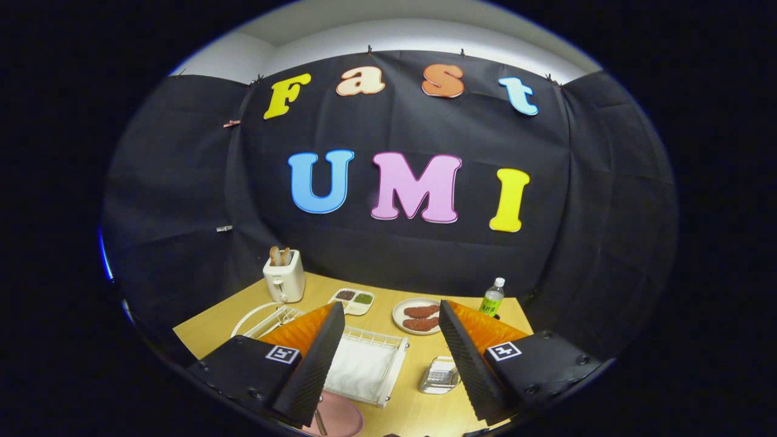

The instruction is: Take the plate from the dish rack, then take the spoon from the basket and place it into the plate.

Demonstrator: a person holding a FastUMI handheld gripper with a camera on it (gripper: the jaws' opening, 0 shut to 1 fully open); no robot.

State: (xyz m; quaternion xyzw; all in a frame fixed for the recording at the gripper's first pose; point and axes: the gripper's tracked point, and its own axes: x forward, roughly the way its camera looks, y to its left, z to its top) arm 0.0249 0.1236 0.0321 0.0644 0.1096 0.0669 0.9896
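Note:
My gripper (390,308) is held above the wooden table (388,328), open, with nothing between its fingers. Below the left finger lies a pink plate (340,419), flat on the table and partly hidden by that finger. A slim metal handle, apparently the spoon (319,420), rests on the plate's left part. The white wire dish rack (370,364) stands between the fingers with a white mat inside. Close to the right finger sits a small clear basket (439,376).
A white toaster (284,276) holding bread stands at the far left. Beyond the fingers are a small tray of condiments (352,300), a plate with sausages (419,317) and a green-labelled bottle (493,296). A white wire ring (258,315) lies left of the rack.

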